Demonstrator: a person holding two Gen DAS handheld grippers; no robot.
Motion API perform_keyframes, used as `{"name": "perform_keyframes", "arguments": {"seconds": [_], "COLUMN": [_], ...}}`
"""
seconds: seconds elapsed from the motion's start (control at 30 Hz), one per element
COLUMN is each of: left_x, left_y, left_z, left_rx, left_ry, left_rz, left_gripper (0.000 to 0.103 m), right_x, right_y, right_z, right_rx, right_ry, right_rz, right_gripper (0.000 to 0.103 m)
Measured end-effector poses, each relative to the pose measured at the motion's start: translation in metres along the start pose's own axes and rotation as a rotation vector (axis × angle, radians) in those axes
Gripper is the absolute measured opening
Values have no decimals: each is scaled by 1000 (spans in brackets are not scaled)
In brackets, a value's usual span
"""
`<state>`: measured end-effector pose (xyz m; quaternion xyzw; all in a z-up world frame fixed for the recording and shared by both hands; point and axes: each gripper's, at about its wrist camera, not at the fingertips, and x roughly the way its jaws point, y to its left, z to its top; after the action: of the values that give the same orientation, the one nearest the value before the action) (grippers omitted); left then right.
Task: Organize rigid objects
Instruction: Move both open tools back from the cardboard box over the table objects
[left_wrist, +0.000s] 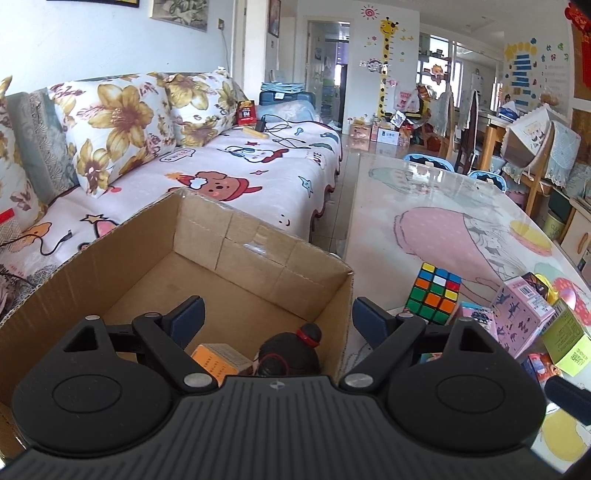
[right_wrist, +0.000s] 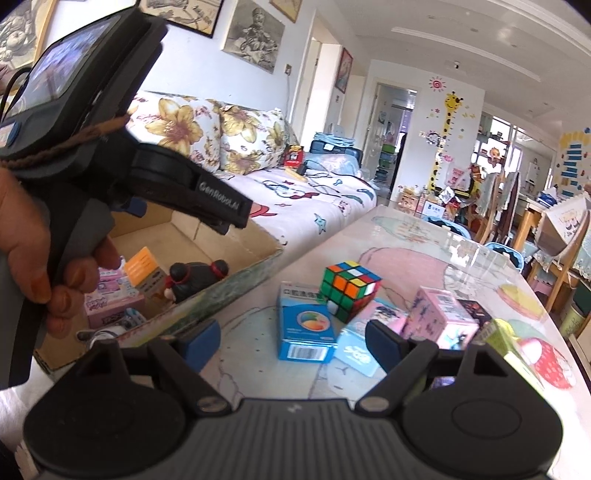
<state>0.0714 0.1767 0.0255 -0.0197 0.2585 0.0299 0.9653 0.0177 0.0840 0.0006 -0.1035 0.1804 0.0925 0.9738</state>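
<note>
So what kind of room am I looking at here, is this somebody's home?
Most likely a family living room in a home. A sofa with floral cushions runs along the wall, a giraffe height chart for children is stuck beside a doorway, and a table with a cartoon-print cover holds toys and small boxes.

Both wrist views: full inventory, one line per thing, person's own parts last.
Brown cardboard box: 1, open, left of table.
Black round figurine with red band: 1, in box.
Orange-and-tan small carton: 1, in box.
Pink printed packets: at least 2, in box.
Multicolour puzzle cube: 1, on table.
Blue medicine carton: 1, flat, before cube.
Light-blue flat pack: 1, right of blue carton.
Pink printed carton: 1, right of cube.
Green-yellow carton: 1, far right.
Glossy cartoon-print table: 1.
Floral-cushioned sofa: 1, behind box.
Left gripper: open, over box.
Right gripper: open, over table.
Hand: on left gripper's handle.
</note>
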Motion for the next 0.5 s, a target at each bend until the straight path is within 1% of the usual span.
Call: {"name": "perform_keyframes", "arguments": {"seconds": [0.5], "left_x": [10], "left_y": [-11], "left_z": [-1], "left_rx": [95], "left_ry": [-6], "left_rz": [-27], "left_gripper": [103], "right_x": [-6], "right_y": [-51], "right_z": [-6], "right_rx": [100], "right_ry": [-12], "right_rz": [-107], "right_gripper": [86]}}
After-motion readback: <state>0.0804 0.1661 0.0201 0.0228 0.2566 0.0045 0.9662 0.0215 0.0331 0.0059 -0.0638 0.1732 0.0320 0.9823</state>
